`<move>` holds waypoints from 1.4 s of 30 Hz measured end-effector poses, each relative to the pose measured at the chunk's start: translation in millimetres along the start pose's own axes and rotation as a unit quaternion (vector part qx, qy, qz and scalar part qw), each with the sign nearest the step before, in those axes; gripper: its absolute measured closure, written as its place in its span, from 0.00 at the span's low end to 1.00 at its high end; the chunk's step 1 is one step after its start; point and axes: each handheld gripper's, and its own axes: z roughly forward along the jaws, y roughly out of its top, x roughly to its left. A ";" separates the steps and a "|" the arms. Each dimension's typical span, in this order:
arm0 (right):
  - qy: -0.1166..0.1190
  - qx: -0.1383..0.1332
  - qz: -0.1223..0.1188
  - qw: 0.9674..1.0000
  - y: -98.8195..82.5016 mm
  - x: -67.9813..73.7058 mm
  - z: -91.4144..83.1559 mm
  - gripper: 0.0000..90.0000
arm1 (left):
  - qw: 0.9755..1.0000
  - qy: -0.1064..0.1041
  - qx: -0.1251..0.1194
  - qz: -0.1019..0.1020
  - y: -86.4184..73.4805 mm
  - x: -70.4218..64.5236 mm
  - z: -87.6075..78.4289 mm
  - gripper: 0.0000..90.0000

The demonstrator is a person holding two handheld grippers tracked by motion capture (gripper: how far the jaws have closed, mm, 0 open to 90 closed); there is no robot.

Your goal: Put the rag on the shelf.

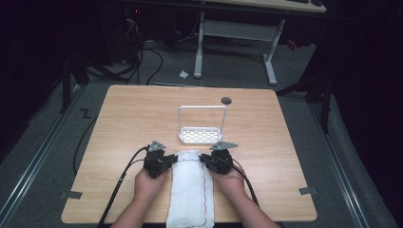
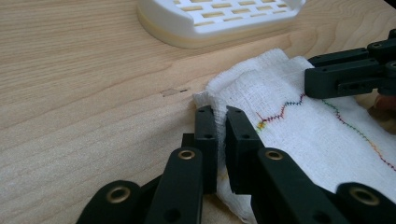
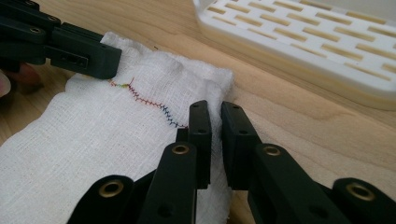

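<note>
A long white gauze cloth (image 1: 190, 190) with a wavy multicoloured stitch line lies on the wooden table (image 1: 128, 118), its near end hanging over the front edge. My left gripper (image 1: 174, 159) pinches the cloth's far left corner; in the left gripper view its jaws (image 2: 220, 116) stand almost together with the cloth's (image 2: 299, 126) edge between them. My right gripper (image 1: 204, 159) pinches the far right corner; in the right gripper view its jaws (image 3: 214, 112) close on the hem of the cloth (image 3: 93, 140). Each gripper points inward at the other across the cloth.
A white slotted rack (image 1: 202, 135) with a tall wire handle stands just beyond the cloth, in the middle of the table. A dark round cable hole (image 1: 226, 100) sits behind it. Black cables trail from both grippers toward the front edge.
</note>
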 end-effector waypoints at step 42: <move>-0.069 -0.161 -0.068 0.982 36.1 18.1 -91.6 0.93 | 0.984 -0.035 -0.164 0.059 62.7 -51.2 -55.8 0.95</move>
